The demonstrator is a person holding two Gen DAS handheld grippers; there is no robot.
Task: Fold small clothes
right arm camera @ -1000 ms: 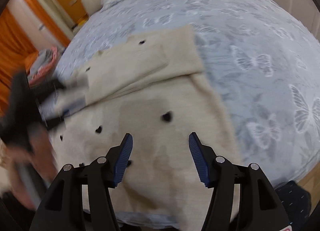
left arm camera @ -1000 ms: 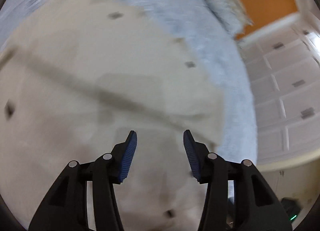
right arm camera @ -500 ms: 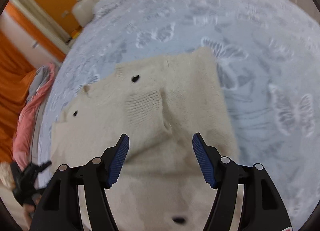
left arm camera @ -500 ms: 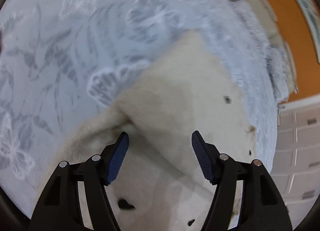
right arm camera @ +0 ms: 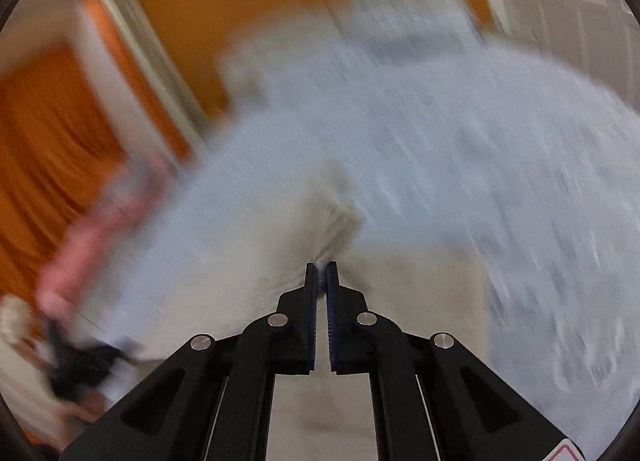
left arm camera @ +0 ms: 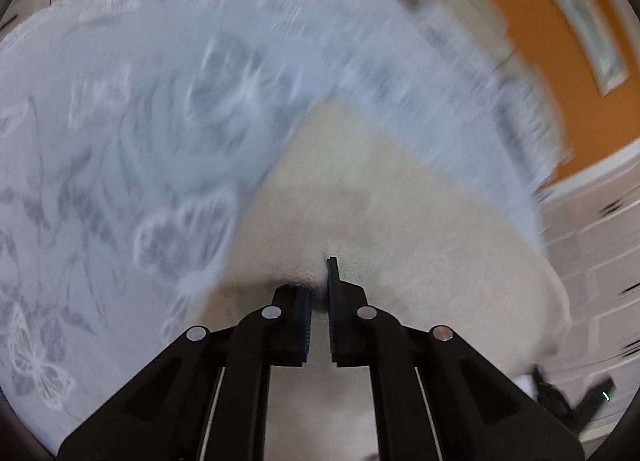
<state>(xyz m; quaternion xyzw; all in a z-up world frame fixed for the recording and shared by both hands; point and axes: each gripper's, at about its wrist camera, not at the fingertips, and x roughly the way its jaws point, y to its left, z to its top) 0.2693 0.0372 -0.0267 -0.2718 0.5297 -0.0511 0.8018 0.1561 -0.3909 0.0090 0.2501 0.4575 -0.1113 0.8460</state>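
Note:
A cream knitted sweater (left arm camera: 384, 213) lies on a pale blue butterfly-print bedspread (left arm camera: 140, 121). My left gripper (left arm camera: 320, 281) is shut on a fold of the sweater, the cloth bunched at its tips. In the right wrist view my right gripper (right arm camera: 321, 273) is shut on another edge of the sweater (right arm camera: 280, 245), which puckers around its tips. Both views are blurred by motion.
The bedspread (right arm camera: 460, 165) fills most of both views. Orange walls (left arm camera: 560, 61) and white drawers (left arm camera: 592, 245) stand to the right. Orange curtains (right arm camera: 44, 149) and a pink garment (right arm camera: 92, 237) are at the left of the right wrist view.
Both grippers were open above the sweater; now both have shut on its fabric. Both views have swung towards the far side of the bed.

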